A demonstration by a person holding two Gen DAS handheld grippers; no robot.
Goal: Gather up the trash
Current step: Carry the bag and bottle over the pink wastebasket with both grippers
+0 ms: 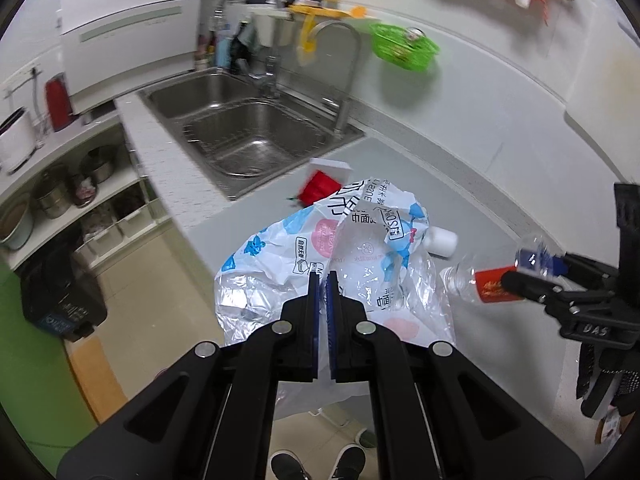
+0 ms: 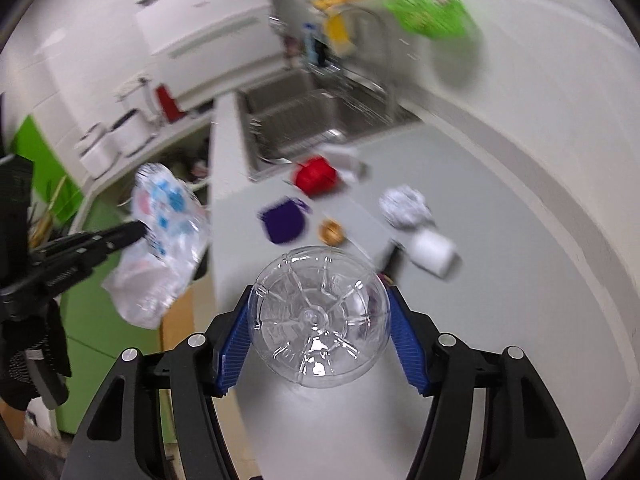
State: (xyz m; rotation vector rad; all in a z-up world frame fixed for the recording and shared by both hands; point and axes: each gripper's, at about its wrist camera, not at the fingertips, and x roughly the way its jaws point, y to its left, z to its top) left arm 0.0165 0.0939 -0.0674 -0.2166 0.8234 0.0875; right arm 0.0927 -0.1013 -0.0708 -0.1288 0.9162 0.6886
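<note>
My left gripper (image 1: 323, 276) is shut on a crumpled printed plastic bag (image 1: 360, 240), which hangs off the counter's front edge. From the right wrist view the same bag (image 2: 168, 240) dangles from the left gripper (image 2: 136, 232) at the left. My right gripper (image 2: 320, 292) is shut on a clear plastic bottle (image 2: 318, 320), base toward the camera, blue pads pressing on both sides. In the left wrist view the bottle (image 1: 488, 284), with its red label, sticks out leftward from the right gripper (image 1: 532, 276) above the counter.
On the grey counter (image 2: 500, 240) lie a red crumpled piece (image 2: 316, 176), a purple piece (image 2: 284, 222), a gold cap (image 2: 331, 232), a paper ball (image 2: 404, 206) and a white cylinder (image 2: 432, 252). A steel sink (image 1: 248, 136) lies beyond. Shelves with pots stand at the left.
</note>
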